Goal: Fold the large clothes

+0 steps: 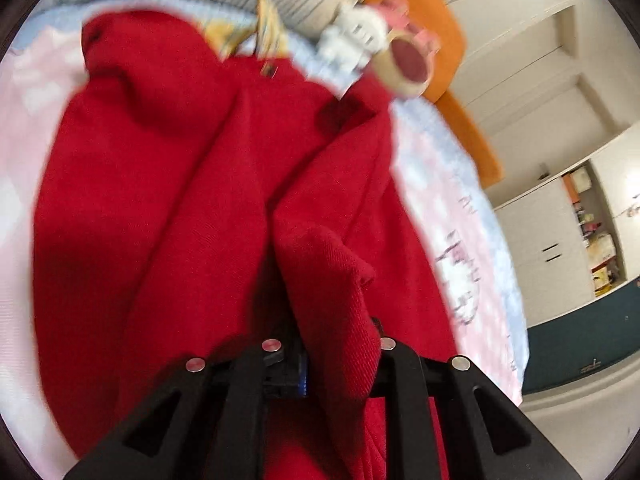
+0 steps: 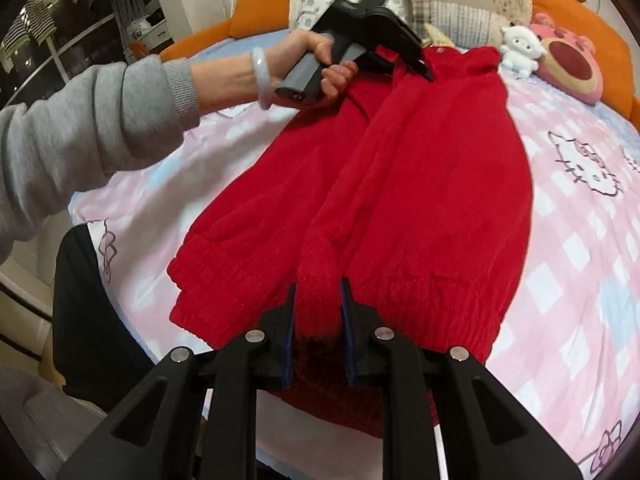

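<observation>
Right wrist view: red sweater [image 2: 400, 184] spread lengthwise on the pink bedspread [image 2: 580, 240].
Right gripper [image 2: 318, 312] pinches a near hem fold; left gripper [image 2: 420, 66] clamps fabric at the far collar.

The sweater [image 2: 400, 168] is plain bright red. The bedsheet [image 2: 580, 248] has pink and white checks with cartoon cat faces. The headboard [image 2: 608, 52] is orange, the plush sheep [image 2: 520, 50] white, and the sleeve [image 2: 80, 128] grey.

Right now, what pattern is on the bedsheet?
Pink and white checks with Hello Kitty faces on the bedsheet; right wrist view shows it best.
</observation>
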Action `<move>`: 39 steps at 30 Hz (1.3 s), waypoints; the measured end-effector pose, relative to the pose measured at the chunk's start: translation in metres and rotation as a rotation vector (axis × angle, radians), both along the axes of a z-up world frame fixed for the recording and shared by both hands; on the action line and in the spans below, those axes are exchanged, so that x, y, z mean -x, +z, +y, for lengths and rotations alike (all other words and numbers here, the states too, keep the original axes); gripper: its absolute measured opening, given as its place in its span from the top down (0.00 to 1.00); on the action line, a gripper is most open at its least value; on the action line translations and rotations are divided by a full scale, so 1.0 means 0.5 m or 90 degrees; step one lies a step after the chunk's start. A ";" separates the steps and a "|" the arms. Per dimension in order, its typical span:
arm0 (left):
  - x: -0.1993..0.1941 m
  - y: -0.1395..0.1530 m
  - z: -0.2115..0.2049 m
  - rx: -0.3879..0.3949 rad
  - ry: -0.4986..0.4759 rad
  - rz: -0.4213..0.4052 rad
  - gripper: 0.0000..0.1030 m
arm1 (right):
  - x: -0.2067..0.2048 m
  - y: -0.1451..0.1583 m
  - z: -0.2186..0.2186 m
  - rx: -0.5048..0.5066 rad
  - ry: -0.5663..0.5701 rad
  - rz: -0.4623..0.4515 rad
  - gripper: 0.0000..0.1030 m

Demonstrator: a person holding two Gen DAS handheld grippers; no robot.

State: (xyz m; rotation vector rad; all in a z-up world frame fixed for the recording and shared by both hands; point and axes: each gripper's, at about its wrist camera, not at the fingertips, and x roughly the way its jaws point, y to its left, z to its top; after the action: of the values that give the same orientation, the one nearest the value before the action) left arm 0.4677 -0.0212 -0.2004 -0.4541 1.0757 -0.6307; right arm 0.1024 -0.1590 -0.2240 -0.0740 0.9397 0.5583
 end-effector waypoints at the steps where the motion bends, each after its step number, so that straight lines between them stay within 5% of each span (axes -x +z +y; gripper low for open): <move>1: 0.006 0.020 0.007 0.016 -0.007 -0.025 0.82 | 0.003 0.007 -0.003 -0.017 -0.005 -0.002 0.81; 4: 0.001 0.039 0.010 -0.036 -0.013 -0.043 0.71 | 0.010 0.012 -0.004 -0.024 -0.007 -0.008 0.79; 5: -0.009 0.026 0.005 -0.104 0.000 -0.025 0.60 | 0.008 0.001 0.002 -0.014 0.000 0.000 0.75; 7: -0.018 0.004 0.001 -0.174 0.010 -0.006 0.61 | 0.011 -0.018 0.017 0.019 0.010 0.000 0.73; 9: -0.017 0.016 0.011 -0.161 0.024 -0.013 0.52 | 0.021 -0.008 0.017 0.018 0.015 -0.007 0.64; 11: -0.007 0.046 0.036 -0.137 0.053 -0.032 0.35 | 0.020 0.014 -0.006 -0.048 0.038 0.023 0.37; 12: 0.002 0.073 0.055 -0.132 0.073 -0.056 0.27 | 0.017 0.026 -0.023 -0.083 0.043 0.039 0.37; 16: 0.021 0.150 0.096 -0.108 0.099 -0.094 0.24 | -0.012 0.080 -0.107 -0.186 0.027 0.046 0.37; 20: -0.003 0.193 0.056 -0.162 0.062 -0.116 0.23 | -0.065 0.092 -0.165 -0.175 -0.087 -0.012 0.36; 23: -0.038 0.200 -0.035 -0.214 0.014 -0.150 0.20 | -0.092 0.056 -0.164 -0.162 -0.134 -0.024 0.36; 27: -0.115 0.181 -0.164 -0.254 -0.034 -0.167 0.20 | -0.093 -0.053 -0.116 -0.170 -0.131 0.044 0.36; 32: -0.211 0.134 -0.297 -0.149 -0.094 -0.110 0.20 | -0.053 -0.085 -0.091 -0.136 -0.140 -0.034 0.35; 34: -0.243 0.110 -0.339 -0.183 -0.091 -0.092 0.20 | -0.060 -0.091 -0.104 -0.170 -0.135 -0.018 0.34; 36: -0.292 0.079 -0.361 -0.269 -0.051 -0.068 0.20 | -0.060 -0.094 -0.102 -0.173 -0.127 -0.024 0.34; 39: -0.345 0.060 -0.319 -0.286 0.026 -0.040 0.24 | -0.054 -0.090 -0.100 -0.154 -0.114 -0.047 0.35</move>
State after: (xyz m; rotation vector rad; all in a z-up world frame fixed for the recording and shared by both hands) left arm 0.6403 -0.1806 -0.1706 -0.0657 1.1064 -0.3489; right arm 0.1293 -0.2088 -0.2688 0.2043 0.7918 0.4958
